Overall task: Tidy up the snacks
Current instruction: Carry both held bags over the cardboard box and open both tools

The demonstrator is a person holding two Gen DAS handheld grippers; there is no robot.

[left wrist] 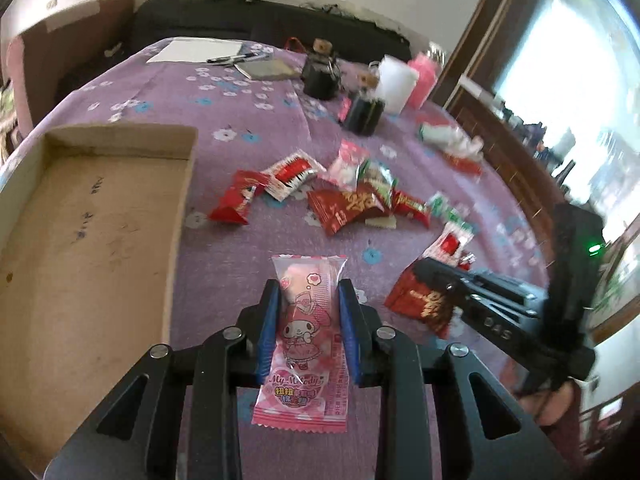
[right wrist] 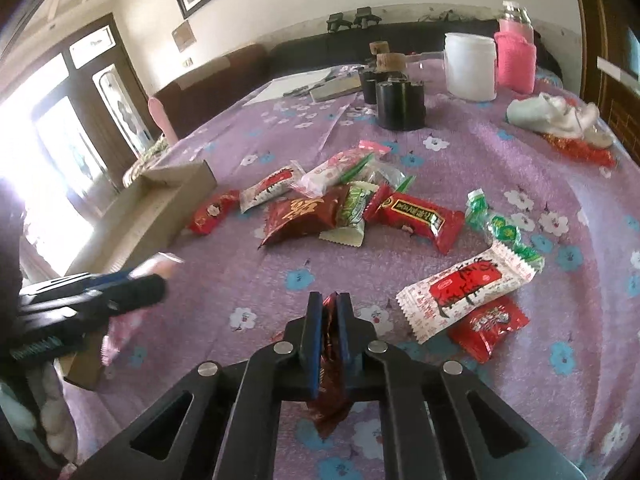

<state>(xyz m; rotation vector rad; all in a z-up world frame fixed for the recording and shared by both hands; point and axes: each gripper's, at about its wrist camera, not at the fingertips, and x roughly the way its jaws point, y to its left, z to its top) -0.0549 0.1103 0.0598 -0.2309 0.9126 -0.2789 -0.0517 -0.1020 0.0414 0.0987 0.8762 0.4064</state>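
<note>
My left gripper is shut on a pink My Melody candy packet, held flat above the purple cloth, just right of the open cardboard box. My right gripper is shut on a dark red snack packet, pinched edge-on and hanging below the pads. In the left wrist view the right gripper shows at the right with that red packet. The left gripper shows at the left in the right wrist view. Several loose red, white and green snack packets lie in a pile mid-table.
Two dark cork-topped jars, a white tub and a pink-sleeved bottle stand at the far side. Paper and a pen lie at the back. A white and red cloth bundle lies at the far right.
</note>
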